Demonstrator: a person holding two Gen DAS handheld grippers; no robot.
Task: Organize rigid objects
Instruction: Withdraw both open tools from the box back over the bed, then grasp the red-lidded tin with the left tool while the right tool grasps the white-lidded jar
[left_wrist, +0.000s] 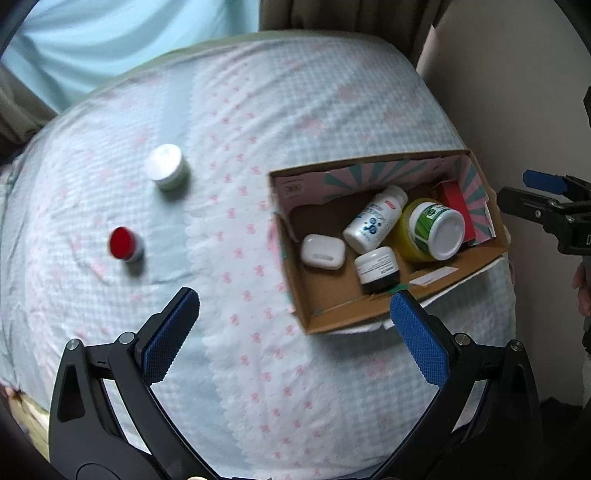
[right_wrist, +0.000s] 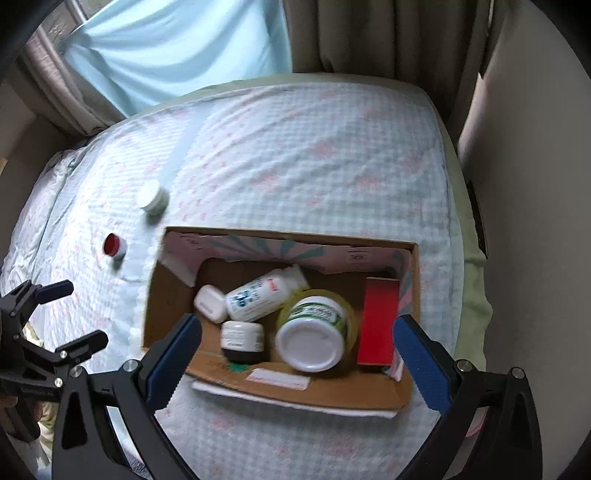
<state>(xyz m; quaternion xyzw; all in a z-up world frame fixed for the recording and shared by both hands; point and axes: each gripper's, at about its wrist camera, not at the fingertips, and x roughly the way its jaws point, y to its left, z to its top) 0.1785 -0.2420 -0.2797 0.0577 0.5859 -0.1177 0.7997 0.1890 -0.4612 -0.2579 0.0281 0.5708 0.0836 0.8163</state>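
Note:
A cardboard box (left_wrist: 332, 317) (right_wrist: 173, 295) sits on the bed and holds a white bottle (left_wrist: 375, 223) (right_wrist: 264, 295), a yellow jar with white lid (left_wrist: 430, 230) (right_wrist: 314, 334), a white earbud case (left_wrist: 322, 251) (right_wrist: 209, 303), a small black-and-white jar (left_wrist: 378, 269) (right_wrist: 242, 339) and a red box (left_wrist: 458, 206) (right_wrist: 378, 325). Outside it, on the sheet, stand a white-lidded green jar (left_wrist: 166, 168) (right_wrist: 152, 197) and a small red-capped jar (left_wrist: 125, 244) (right_wrist: 114, 246). My left gripper (left_wrist: 295, 325) is open and empty, hovering beside the box's near left corner. My right gripper (right_wrist: 297, 347) is open and empty above the box.
The bed (left_wrist: 258, 129) (right_wrist: 295, 147) has a checked blue sheet with pink bows. Curtains (right_wrist: 177, 48) hang at the far side. A beige wall (right_wrist: 535, 184) stands on the right. The right gripper shows at the left wrist view's right edge (left_wrist: 517, 188), the left gripper at the right wrist view's left edge (right_wrist: 74, 314).

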